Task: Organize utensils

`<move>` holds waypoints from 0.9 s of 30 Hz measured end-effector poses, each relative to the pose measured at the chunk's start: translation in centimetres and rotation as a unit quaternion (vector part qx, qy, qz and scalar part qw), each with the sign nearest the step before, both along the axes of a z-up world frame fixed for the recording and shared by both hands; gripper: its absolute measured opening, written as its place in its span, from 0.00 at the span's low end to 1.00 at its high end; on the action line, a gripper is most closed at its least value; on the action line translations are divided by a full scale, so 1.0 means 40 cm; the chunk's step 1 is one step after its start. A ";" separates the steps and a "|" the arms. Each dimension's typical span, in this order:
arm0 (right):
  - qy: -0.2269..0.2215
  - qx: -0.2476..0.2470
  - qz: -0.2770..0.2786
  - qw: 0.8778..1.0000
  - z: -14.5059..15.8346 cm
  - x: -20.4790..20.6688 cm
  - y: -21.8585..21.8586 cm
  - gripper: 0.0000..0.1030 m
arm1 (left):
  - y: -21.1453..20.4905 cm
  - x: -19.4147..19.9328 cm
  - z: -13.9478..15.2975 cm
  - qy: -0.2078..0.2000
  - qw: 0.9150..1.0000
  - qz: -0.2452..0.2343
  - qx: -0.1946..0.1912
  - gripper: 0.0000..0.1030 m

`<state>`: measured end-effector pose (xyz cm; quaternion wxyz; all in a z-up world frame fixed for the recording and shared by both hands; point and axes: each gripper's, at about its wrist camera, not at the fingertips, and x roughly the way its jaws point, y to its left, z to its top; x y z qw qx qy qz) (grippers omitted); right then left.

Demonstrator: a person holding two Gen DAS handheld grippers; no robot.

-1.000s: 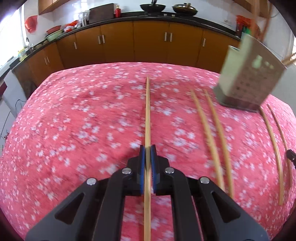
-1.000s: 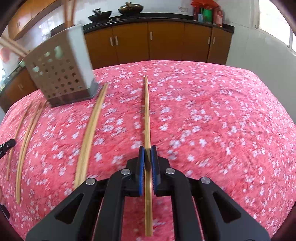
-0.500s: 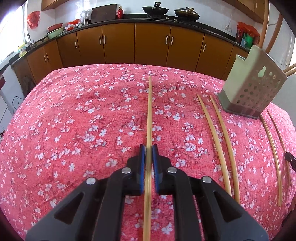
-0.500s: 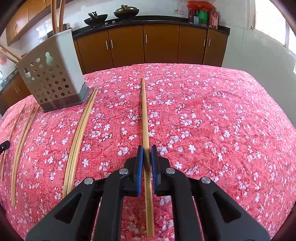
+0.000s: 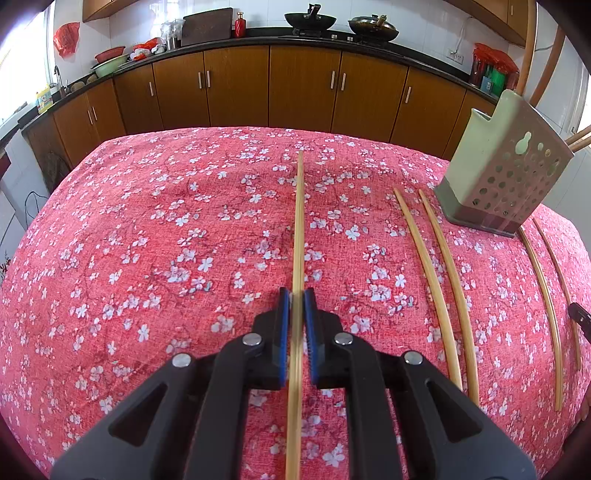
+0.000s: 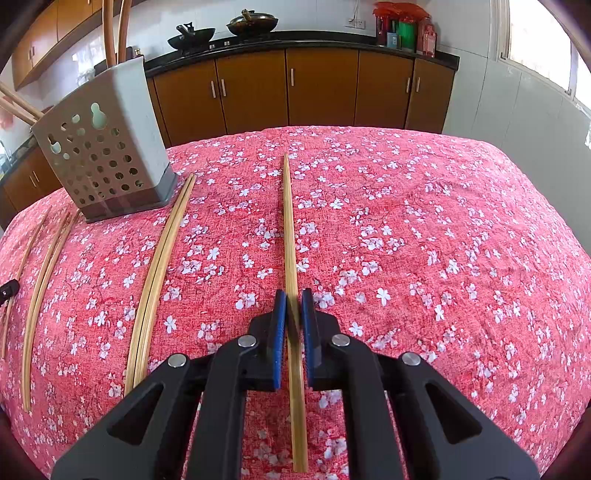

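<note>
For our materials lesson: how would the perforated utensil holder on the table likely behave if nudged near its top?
The utensil holder is tall over a modest base, so a high push would probably tip it rather than slide it. Its hole-riddled walls suggest it is light, which would not help. The chopsticks standing in it rise above the rim and may add top weight.

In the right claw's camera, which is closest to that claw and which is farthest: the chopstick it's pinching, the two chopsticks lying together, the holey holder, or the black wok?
1. Held chopstick, pinched in the right claw, pointing straight ahead.
2. Paired chopsticks, lying on the tablecloth to the left.
3. Utensil holder, standing farther back on the left.
4. Black wok, on the counter at the far wall.
</note>
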<state>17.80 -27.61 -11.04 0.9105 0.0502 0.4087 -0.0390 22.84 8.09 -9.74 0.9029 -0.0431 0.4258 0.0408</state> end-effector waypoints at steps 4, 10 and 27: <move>0.000 0.000 0.000 1.000 0.000 0.000 0.001 0.09 | 0.000 0.000 0.000 0.000 1.000 0.000 0.000 0.12; 0.000 0.000 0.000 1.000 0.000 0.001 0.001 0.09 | 0.000 0.000 0.000 0.000 1.000 0.000 -0.001 0.12; 0.000 -0.001 -0.001 1.000 0.000 0.001 0.002 0.10 | -0.002 -0.001 0.000 0.000 1.000 0.000 -0.004 0.12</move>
